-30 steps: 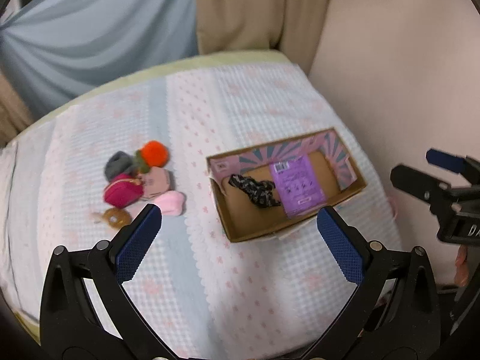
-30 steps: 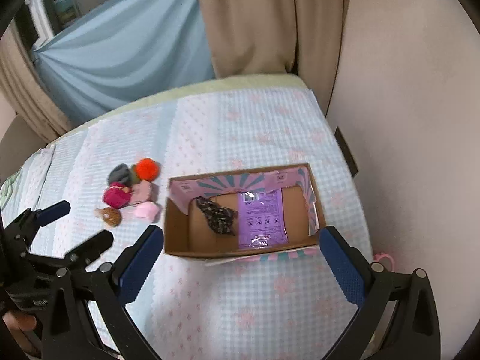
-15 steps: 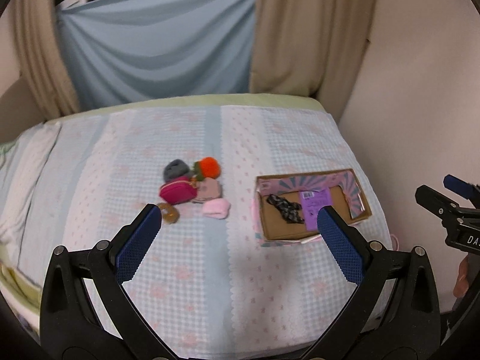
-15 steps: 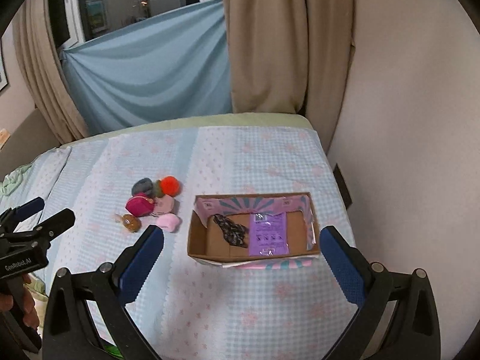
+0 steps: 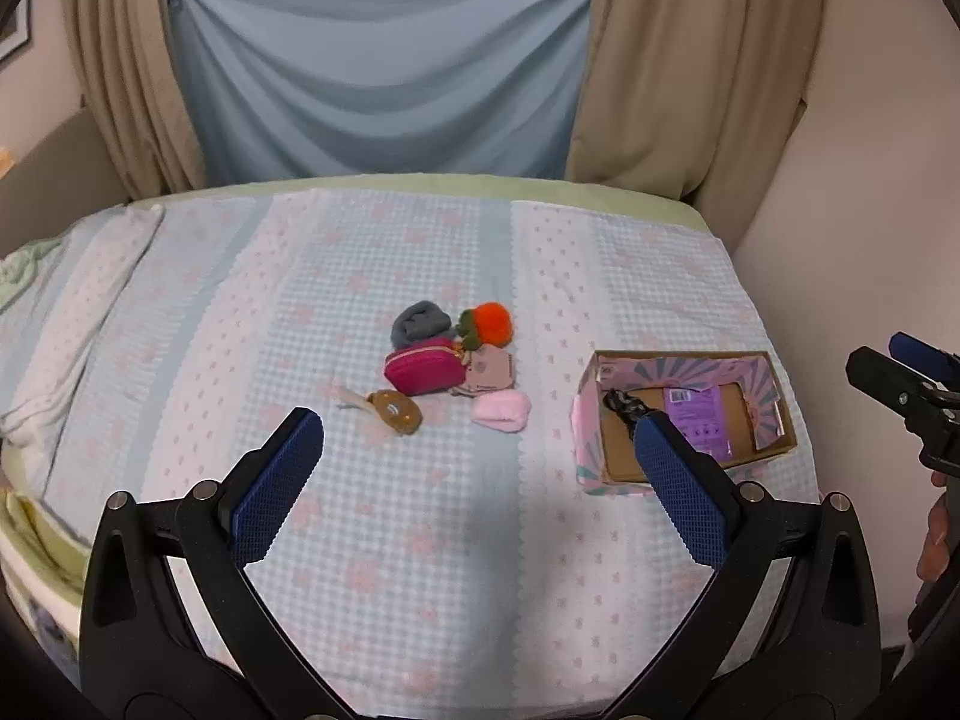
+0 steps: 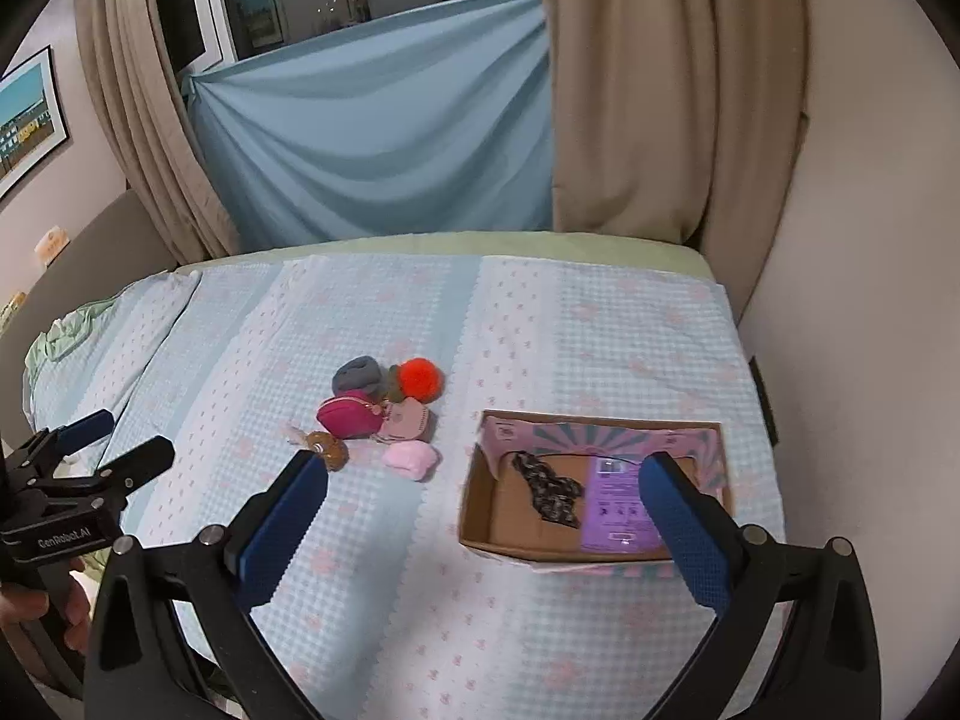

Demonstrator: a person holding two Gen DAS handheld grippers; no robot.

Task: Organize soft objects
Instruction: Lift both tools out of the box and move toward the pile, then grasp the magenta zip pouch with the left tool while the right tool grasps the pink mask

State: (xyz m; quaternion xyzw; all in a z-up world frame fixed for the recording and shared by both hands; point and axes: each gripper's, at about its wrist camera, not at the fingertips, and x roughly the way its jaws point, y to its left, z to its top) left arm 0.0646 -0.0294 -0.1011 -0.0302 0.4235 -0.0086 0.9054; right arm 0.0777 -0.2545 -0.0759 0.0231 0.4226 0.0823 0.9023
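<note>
1. Left tool (image 5: 474, 441) and right tool (image 6: 483, 480): both spread wide, empty, above the bed's (image 5: 420, 570) near edge.
2. Soft toys (image 5: 450, 360): clustered mid-bed, left of the cardboard box (image 5: 678, 420).
3. Pink pouch (image 5: 423, 369): likely light and squashy; pinch across its middle.

a home bedroom: quilted bed (image 5: 420, 540), curtains (image 6: 630, 90), framed picture (image 6: 27, 120).

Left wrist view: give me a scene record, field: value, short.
surface: bed with checked blue-and-pink cover
loose pile: grey piece, orange pom-pom, magenta pouch, pink pouch, light pink piece, brown piece
container: cardboard box, right of the pile, apart from it
box contents: dark patterned piece, purple packet
left gripper: open, holding nothing
right gripper: open, holding nothing
</note>
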